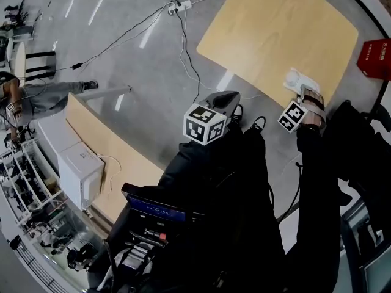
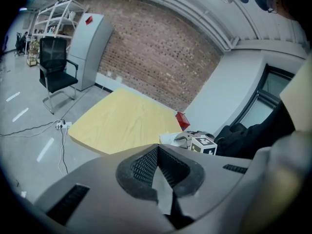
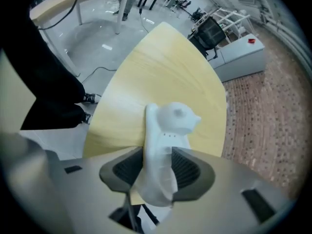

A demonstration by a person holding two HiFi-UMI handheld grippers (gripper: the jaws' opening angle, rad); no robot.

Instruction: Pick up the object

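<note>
A white, animal-shaped object (image 1: 298, 80) lies near the front edge of a light wooden table (image 1: 275, 35). My right gripper (image 1: 304, 94) reaches over that edge onto it. In the right gripper view the white object (image 3: 168, 130) sits between the two dark ribbed pads (image 3: 122, 169). The right gripper (image 3: 158, 172) stands wide around it, and I see no squeeze on it. My left gripper (image 1: 223, 100) hangs over the floor, left of the table, with nothing in it. In its own view the left gripper (image 2: 158, 172) has its pads together at the tips.
A red box (image 1: 374, 58) stands at the table's far right. A power strip (image 1: 180, 6) and cables lie on the grey floor. A second table (image 1: 104, 145) with a white box (image 1: 82, 170) stands at the left, a person (image 1: 36, 96) beyond it. A black chair (image 2: 56, 72) is by the brick wall.
</note>
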